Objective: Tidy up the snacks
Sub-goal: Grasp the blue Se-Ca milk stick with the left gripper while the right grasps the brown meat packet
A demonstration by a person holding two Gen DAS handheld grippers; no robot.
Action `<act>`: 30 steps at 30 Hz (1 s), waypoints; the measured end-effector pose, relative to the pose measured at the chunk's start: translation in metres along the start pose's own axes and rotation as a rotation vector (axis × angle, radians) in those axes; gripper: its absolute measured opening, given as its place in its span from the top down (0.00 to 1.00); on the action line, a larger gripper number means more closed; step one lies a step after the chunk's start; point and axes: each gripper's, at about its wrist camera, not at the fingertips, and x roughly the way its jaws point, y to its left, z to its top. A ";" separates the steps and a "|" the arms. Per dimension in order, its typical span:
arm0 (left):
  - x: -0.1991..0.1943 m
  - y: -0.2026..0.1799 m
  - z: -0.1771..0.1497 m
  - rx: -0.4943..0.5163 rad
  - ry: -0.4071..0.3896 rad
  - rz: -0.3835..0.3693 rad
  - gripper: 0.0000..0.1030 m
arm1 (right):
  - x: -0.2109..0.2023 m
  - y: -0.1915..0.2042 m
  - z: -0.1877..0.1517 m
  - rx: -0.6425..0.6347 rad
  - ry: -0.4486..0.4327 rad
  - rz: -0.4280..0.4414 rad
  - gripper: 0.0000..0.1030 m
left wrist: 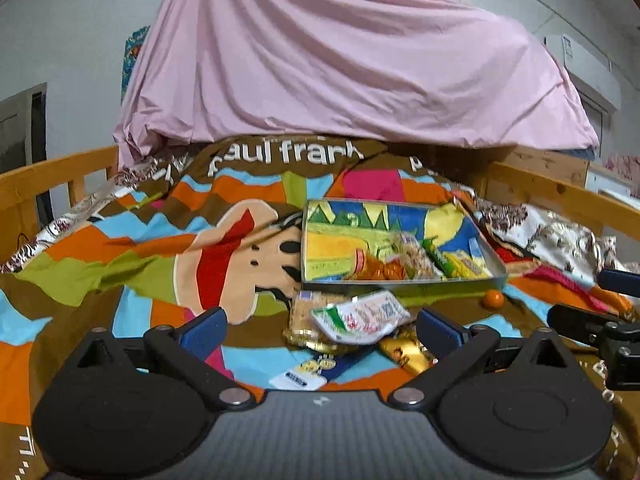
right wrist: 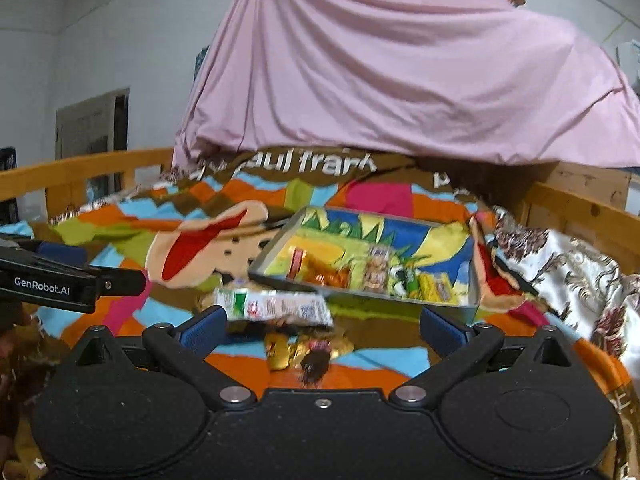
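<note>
A shallow box (left wrist: 496, 268) with a colourful printed bottom lies on the bed and holds several snack packets (left wrist: 412, 258). It also shows in the right wrist view (right wrist: 276, 254). In front of it lies a loose pile: a white and green packet (left wrist: 360, 316), a cracker pack (left wrist: 306, 306) and a gold wrapper (left wrist: 404, 350). My left gripper (left wrist: 322, 330) is open and empty, just short of the pile. My right gripper (right wrist: 322, 330) is open and empty over the white and green packet (right wrist: 276, 306) and gold wrappers (right wrist: 280, 350).
A small orange (left wrist: 493, 300) lies right of the pile. The bed has a colourful Paul Frank cover (left wrist: 140, 240), wooden rails (left wrist: 52, 176) on both sides and a pink sheet (left wrist: 340, 60) draped at the back. A floral cloth (right wrist: 560, 264) lies right.
</note>
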 end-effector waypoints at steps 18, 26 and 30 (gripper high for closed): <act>0.045 0.011 -0.022 0.120 0.172 -0.076 0.00 | 0.041 0.014 -0.013 -0.065 0.159 0.014 0.01; 0.077 0.014 -0.024 0.200 0.260 -0.140 0.00 | 0.074 0.013 -0.017 -0.145 0.225 0.037 0.01; 0.096 0.017 -0.017 0.220 0.293 -0.163 0.00 | 0.093 0.002 -0.019 -0.100 0.275 0.067 0.01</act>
